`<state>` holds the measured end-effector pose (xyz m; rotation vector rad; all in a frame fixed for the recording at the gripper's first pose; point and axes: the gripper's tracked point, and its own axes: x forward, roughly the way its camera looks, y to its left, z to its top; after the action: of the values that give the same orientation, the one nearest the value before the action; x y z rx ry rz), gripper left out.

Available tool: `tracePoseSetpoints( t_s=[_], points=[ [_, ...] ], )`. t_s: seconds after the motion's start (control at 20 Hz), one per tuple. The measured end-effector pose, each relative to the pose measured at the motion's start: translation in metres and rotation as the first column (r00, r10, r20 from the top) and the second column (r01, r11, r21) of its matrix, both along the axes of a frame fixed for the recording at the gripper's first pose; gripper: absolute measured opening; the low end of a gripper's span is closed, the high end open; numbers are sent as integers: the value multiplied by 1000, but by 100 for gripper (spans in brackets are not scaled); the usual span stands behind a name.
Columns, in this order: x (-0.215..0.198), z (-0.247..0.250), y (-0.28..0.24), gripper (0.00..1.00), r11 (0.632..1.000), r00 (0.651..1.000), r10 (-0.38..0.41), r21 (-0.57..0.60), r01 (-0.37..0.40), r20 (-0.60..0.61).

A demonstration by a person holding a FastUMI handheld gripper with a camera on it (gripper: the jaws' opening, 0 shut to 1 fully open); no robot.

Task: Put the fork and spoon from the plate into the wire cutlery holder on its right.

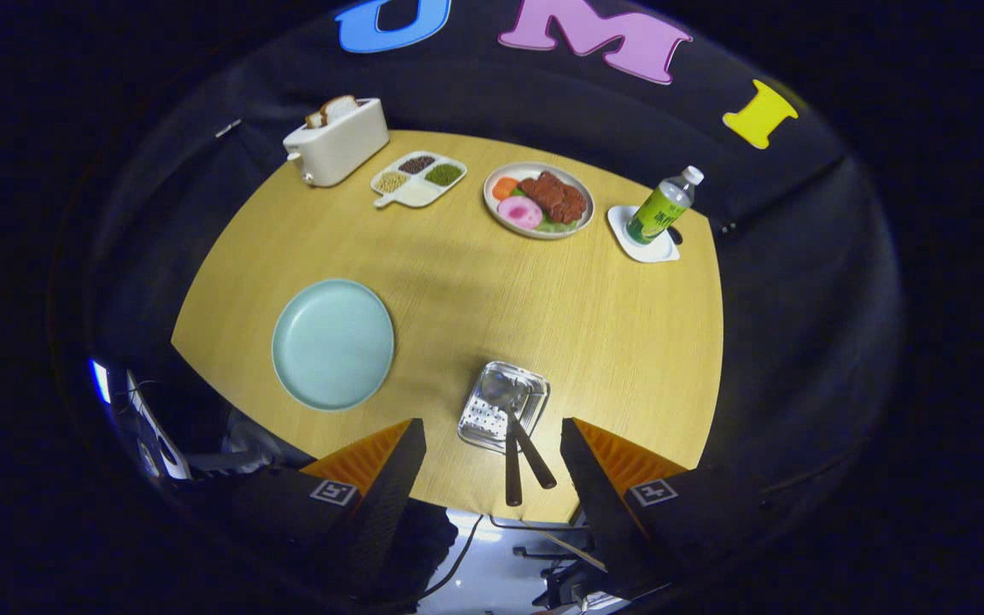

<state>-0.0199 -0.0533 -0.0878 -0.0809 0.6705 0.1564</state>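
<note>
The wire cutlery holder [504, 406] stands near the table's front edge, just ahead of my fingers and between them. Two dark-handled utensils, the fork [512, 468] and the spoon [535, 461], stand in it with their handles sticking out toward me. The pale green plate [332, 343] lies bare to the holder's left, beyond my left finger [389, 470]. My gripper [492, 453] hangs open above the table edge with nothing pressed between its fingers; the utensil handles show in the gap, apart from both fingers.
Along the far side of the wooden table [594, 325] stand a white toaster [336, 142] with bread, a divided dish of beans [418, 178], a plate of food [539, 200] and a green bottle [663, 207] on a white coaster. Cables and gear lie below the front edge.
</note>
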Motion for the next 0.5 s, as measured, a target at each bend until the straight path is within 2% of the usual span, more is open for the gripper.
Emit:
tracePoseSetpoints(
  t_s=[0.15,0.3,0.5],
  points=[
    [10,35,12,99,1000,984,-15,12,13,177],
    [15,58,15,99,999,943,-41,9,40,330],
    [18,71,18,99,998,892,-60,42,46,448]
  ],
)
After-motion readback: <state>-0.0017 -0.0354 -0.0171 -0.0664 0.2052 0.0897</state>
